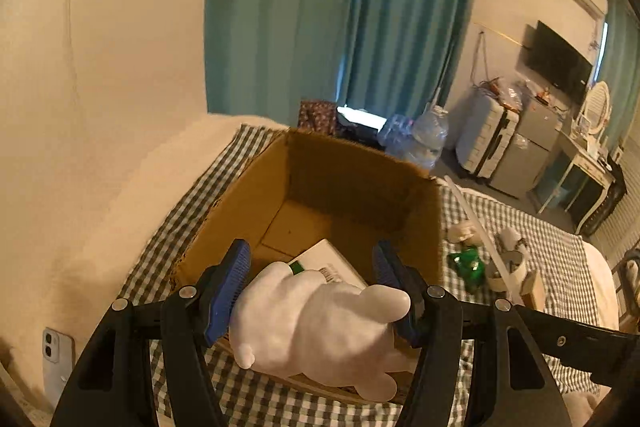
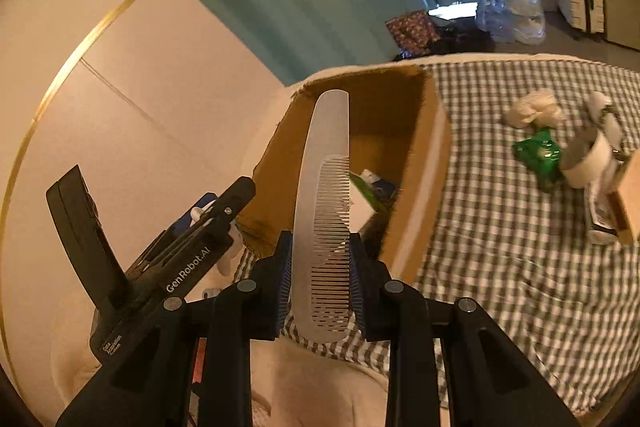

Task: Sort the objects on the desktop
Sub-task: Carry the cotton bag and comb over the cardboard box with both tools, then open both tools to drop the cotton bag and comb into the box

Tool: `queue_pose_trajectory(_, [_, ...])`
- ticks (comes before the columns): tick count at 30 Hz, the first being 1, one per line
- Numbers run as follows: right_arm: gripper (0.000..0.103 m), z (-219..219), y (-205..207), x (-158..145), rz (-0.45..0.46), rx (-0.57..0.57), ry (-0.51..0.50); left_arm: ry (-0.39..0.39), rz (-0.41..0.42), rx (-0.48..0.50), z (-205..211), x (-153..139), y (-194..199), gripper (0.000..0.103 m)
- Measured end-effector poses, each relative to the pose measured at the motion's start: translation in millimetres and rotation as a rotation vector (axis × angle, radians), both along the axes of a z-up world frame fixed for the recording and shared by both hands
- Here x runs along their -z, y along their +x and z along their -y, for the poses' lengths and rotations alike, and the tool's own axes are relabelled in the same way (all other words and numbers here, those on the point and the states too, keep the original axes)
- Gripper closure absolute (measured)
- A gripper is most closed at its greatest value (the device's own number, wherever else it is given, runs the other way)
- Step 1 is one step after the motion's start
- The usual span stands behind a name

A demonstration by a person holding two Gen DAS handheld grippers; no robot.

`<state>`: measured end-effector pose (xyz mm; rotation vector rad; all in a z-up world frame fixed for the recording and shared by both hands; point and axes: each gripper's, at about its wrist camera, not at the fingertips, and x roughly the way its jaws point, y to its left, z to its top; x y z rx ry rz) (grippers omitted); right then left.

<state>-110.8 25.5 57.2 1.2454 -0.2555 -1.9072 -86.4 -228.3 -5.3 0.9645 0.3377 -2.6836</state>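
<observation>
My left gripper [image 1: 314, 267] is shut on a white plush toy [image 1: 320, 327], its blue pads pressing both sides of it. The toy hangs over the near rim of an open cardboard box [image 1: 256, 195]. A white carton with green print [image 1: 332, 259] lies on the box floor. My right gripper [image 2: 320, 243] is shut on a white comb [image 2: 324, 187], which stands up between the pads with its teeth to the right. Beyond the comb is the same cardboard box [image 2: 424, 155] with the white carton [image 2: 362, 207] in it. The left gripper [image 2: 224, 203] shows at the left of the right wrist view.
The box stands on a green checked cloth [image 2: 500, 267]. On the cloth to its right lie a crumpled tissue [image 2: 532, 109], a green packet [image 2: 538, 151], a tipped white cup [image 2: 588, 163] and a small cardboard box [image 2: 628, 195]. A white phone [image 1: 58, 355] lies at the far left.
</observation>
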Motion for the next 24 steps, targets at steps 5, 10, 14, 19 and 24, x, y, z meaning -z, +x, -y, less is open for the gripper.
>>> queue_pose_trajectory(5, [0.077,18,-18,17,0.046,-0.004,0.006,0.036,0.051,-0.006,12,24,-13,0.038])
queue_pose_trajectory(10, [0.075,26,-43,27,0.101,0.004,-0.047,0.060,0.075,-0.038,21,40,-23,0.035])
queue_pose_trajectory(14, [0.055,18,-50,17,0.109,0.035,-0.103,0.067,0.074,-0.084,25,44,-20,0.015])
queue_pose_trajectory(19, [0.055,-16,-47,-1,0.055,0.081,-0.096,0.056,0.073,-0.089,19,32,-19,0.015])
queue_pose_trajectory(24, [0.055,-83,-31,-21,-0.019,0.170,-0.077,0.009,0.043,-0.037,-16,11,-8,0.013])
